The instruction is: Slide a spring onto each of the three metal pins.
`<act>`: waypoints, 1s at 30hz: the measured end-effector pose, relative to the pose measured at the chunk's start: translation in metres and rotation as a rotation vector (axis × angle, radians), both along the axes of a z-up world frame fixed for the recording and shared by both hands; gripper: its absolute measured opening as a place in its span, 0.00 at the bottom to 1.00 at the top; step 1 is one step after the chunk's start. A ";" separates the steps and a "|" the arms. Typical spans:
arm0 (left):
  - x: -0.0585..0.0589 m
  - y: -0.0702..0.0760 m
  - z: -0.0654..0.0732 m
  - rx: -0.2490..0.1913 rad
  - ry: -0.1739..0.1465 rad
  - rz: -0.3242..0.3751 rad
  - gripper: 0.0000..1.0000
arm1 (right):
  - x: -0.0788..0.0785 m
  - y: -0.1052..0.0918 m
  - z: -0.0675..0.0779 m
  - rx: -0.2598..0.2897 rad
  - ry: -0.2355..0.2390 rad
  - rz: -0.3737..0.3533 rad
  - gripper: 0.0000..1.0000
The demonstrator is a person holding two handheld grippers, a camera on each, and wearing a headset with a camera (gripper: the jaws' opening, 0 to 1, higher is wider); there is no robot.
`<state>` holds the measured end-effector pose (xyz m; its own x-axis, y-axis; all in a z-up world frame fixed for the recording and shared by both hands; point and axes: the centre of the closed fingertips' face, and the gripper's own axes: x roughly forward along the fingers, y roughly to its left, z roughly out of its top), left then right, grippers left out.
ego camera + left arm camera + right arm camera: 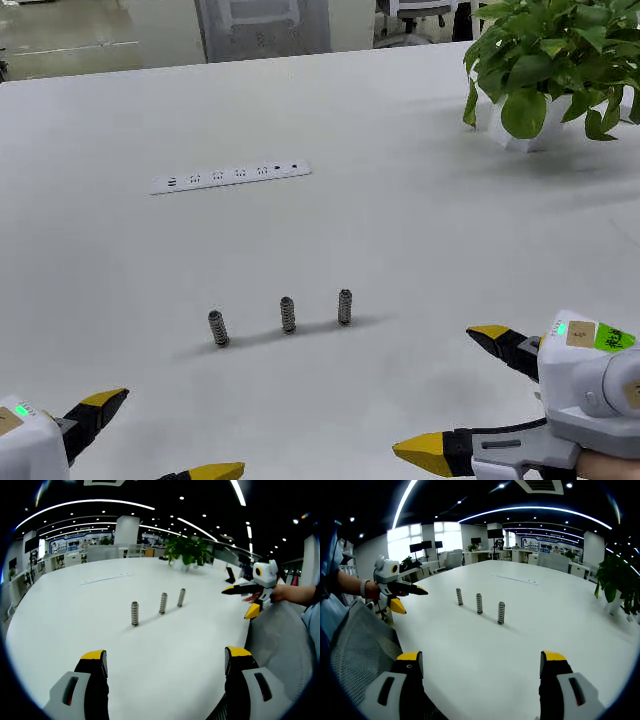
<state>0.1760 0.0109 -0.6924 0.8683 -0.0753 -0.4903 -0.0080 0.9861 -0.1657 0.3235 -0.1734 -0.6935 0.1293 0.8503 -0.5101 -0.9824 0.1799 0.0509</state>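
Head view: three springs stand upright in a row mid-table, well beyond the left gripper and right gripper (both at the near edge).
Left gripper view: jaws released, springs ahead.
Right gripper view: same.

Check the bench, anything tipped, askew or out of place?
Nothing stands out. The left spring, middle spring and right spring stand upright in a row, apart. The power strip lies flat beyond them; the potted plant is upright. The left hand-held gripper and right hand-held gripper are open, clear of the springs.
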 end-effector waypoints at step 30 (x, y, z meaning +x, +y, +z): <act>0.001 -0.002 0.004 0.001 0.000 -0.002 0.99 | -0.001 -0.002 -0.004 -0.018 0.009 0.000 0.98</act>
<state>0.1769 0.0093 -0.6884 0.8681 -0.0764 -0.4906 -0.0063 0.9863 -0.1646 0.3227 -0.1755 -0.6975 0.1245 0.8410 -0.5266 -0.9820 0.1804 0.0560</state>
